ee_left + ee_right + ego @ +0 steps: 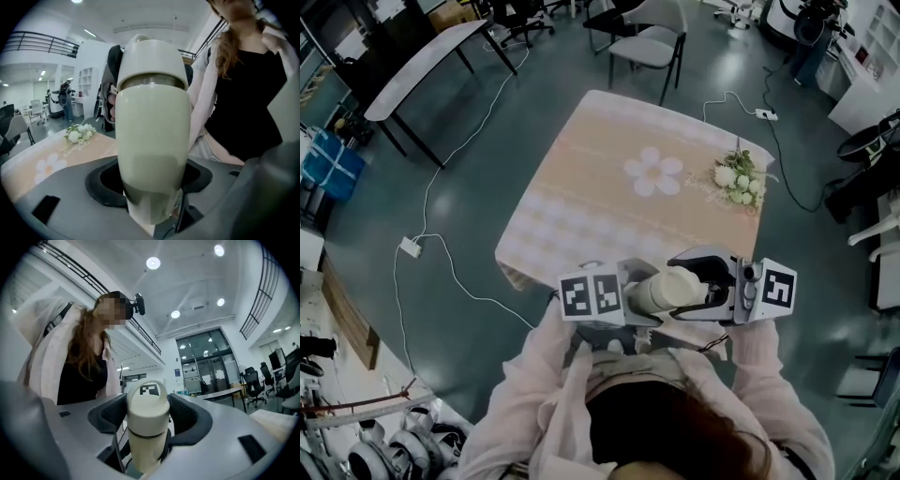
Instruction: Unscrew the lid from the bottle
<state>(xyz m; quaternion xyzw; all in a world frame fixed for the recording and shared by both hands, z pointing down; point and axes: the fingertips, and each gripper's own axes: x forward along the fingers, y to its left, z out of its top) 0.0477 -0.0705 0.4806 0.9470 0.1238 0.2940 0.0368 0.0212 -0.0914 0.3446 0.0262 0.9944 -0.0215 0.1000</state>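
Note:
A cream bottle (661,292) is held in the air over the near edge of the table, close to the person's chest. In the left gripper view its body (152,131) fills the middle, and the left gripper (152,180) is shut on its lower part. The lid (147,411), with a loop handle on top, sits between the jaws of the right gripper (147,420), whose pads close against its sides. From the head view the left gripper (623,300) and right gripper (712,291) face each other across the bottle.
The table (609,206) has a peach cloth with a flower print, and a white bouquet (739,180) lies near its far right corner. A chair (652,42) stands beyond it. A cable and power strip (411,247) lie on the floor at the left.

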